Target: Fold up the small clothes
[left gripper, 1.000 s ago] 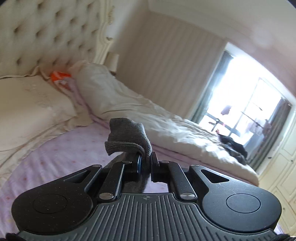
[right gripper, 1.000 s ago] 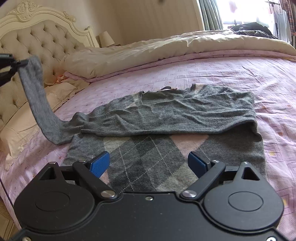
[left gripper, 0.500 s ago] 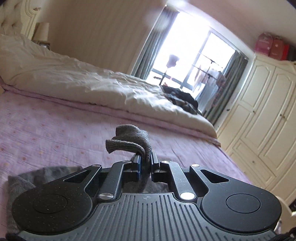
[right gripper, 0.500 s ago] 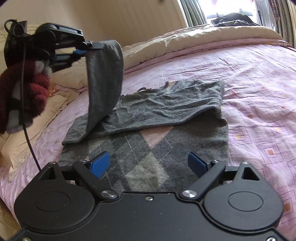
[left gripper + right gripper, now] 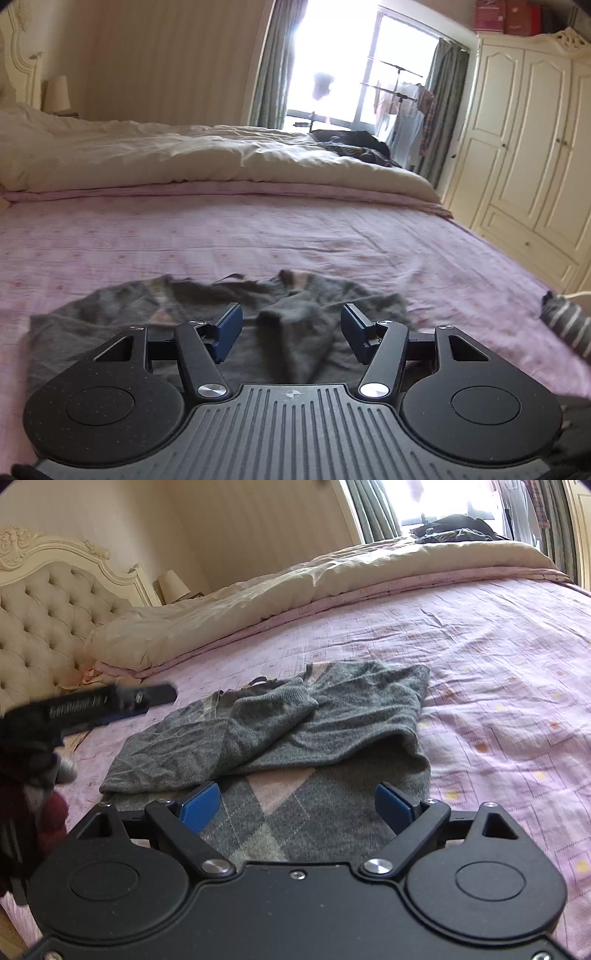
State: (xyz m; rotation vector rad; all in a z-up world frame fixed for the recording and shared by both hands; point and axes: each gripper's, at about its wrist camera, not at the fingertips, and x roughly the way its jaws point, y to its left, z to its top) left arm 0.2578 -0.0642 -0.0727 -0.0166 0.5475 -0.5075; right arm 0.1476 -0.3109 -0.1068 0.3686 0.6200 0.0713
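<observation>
Grey knit sweater (image 5: 295, 720) lying mid-frame on the pink patterned bedsheet (image 5: 498, 664), both sleeves folded across its chest.

Soft wrinkled wool; argyle diamonds, grey and pale pink, show only in the right wrist view. Left gripper (image 5: 291, 328): jaws just opened, spread, sleeve cuff (image 5: 291, 321) loose between them, seemingly untouched though blurred. Right gripper (image 5: 297, 806): spread wide above the hem, pinching nothing. Tufted cream headboard (image 5: 44, 620) upper left; left view alone shows a panelled wardrobe (image 5: 528, 147).
</observation>
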